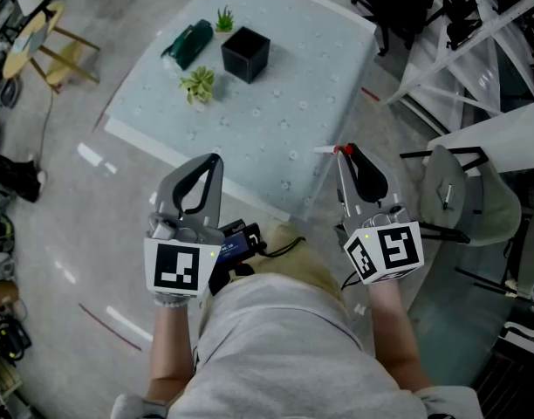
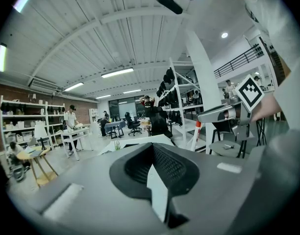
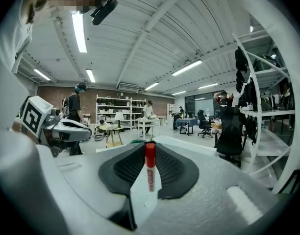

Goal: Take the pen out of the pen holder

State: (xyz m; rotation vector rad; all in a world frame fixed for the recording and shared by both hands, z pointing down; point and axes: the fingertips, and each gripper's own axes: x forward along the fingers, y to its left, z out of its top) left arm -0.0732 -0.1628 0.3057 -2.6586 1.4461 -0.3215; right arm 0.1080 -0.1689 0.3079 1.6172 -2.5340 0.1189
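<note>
Grey left claw (image 1: 216, 158) and right claw (image 1: 342, 152) bear black-and-white marker cubes (image 1: 175, 267); light grey shirt (image 1: 276, 339).

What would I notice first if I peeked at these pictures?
The pen with its bright red cap, pinched in the tips of the right gripper by the edge of the pale table. Next, the black pen holder at the table's far end, with a little green plant beside it. The left gripper is shut and holds nothing.

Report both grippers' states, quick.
left gripper: shut, empty.
right gripper: shut on the pen.
</note>
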